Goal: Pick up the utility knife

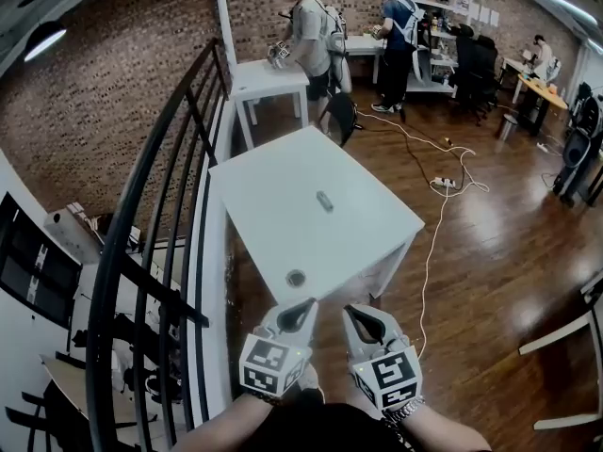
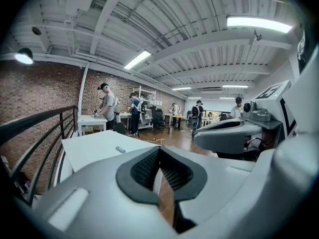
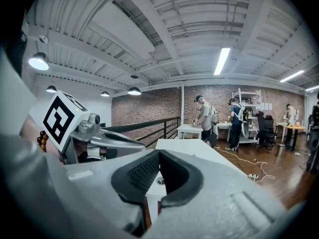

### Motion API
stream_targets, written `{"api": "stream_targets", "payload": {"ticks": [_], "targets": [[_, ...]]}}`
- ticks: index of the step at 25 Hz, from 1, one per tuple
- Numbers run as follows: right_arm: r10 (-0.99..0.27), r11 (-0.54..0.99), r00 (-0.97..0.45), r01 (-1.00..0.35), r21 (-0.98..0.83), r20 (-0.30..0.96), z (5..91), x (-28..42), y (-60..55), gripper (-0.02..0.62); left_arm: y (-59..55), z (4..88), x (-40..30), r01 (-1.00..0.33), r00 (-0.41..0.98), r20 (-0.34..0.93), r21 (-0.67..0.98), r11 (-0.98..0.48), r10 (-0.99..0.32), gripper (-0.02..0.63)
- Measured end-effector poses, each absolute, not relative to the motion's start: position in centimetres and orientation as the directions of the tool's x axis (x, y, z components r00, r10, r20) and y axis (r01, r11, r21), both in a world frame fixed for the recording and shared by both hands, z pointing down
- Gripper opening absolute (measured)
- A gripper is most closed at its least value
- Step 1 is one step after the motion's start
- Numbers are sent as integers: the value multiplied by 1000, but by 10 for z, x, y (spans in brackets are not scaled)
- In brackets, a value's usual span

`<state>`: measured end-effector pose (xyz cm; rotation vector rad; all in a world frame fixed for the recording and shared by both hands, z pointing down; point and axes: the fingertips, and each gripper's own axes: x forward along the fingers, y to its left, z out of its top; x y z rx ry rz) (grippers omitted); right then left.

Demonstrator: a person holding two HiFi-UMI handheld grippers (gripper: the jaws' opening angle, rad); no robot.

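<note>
Hovering at bottom centre of the head view, the grey plastic left gripper (image 1: 303,311) and the grey plastic right gripper (image 1: 356,316) sit side by side, just short of the near edge of the white rectangular table (image 1: 273,182). Both point slightly down toward it. Both tongs are closed tip to tip and empty: each gripper view shows the black ribbed pads meeting with nothing between them.

The small grey oblong utility knife (image 1: 324,201) lies flat near the middle of the tabletop, at frame centre, well apart from both grippers. A small dark round disc (image 1: 296,277) sits near the table's front edge, between the knife and the grippers.

Progress: looks like the very start. No reach, no contact, knife not lifted. Left to do, as I judge it: open a gripper, move out over the table, close on the knife, raise it.

View differences: only the head view gives the whole layout, with the black metal railing (image 1: 170,158) on the left and the white cable (image 1: 435,217) on the wooden floor (image 1: 499,252). The left gripper view catches the knife as a tiny sliver left of centre. The right gripper view shows the disc between its jaw tips, but I can't make out the knife there.
</note>
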<state>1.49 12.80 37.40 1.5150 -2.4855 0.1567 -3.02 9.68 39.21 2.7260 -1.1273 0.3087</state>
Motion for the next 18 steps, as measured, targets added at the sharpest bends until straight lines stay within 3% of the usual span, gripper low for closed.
{"api": "stream_targets", "payload": {"ticks": [18], "targets": [[-876,417,-392,-909,30,280,370,-1,-21,-11,-44,402,-40,-665,734,278,105,-740,-620,17]]}}
